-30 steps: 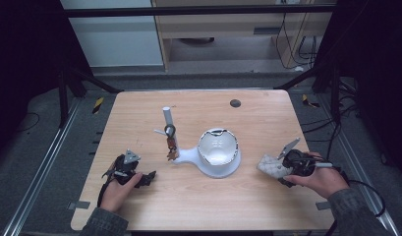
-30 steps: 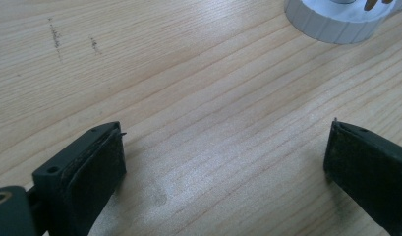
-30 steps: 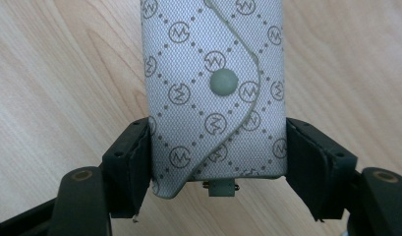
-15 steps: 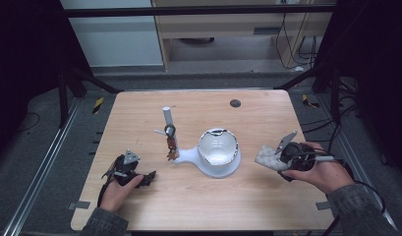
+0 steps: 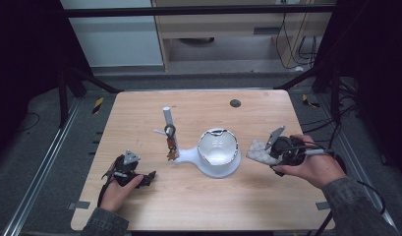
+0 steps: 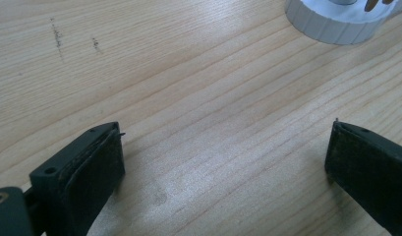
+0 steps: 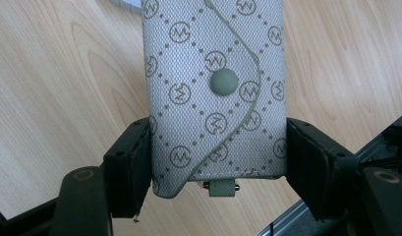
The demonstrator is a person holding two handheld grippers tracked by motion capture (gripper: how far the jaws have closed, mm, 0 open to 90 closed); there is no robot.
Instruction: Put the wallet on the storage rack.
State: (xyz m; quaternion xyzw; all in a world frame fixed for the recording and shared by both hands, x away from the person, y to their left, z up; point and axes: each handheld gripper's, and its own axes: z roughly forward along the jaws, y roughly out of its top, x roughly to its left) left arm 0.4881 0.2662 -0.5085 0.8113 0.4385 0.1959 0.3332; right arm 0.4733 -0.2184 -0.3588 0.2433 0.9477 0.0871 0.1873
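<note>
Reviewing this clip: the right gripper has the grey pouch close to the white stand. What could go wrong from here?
1. The right gripper pinches the pouch only near its lower end, so the long free part could sag or slip out.
2. The pouch sits close beside the white bowl-shaped stand; pushing on might knock it.
3. The left gripper rests open on the table, apart from the stand, so nothing steadies it.
</note>
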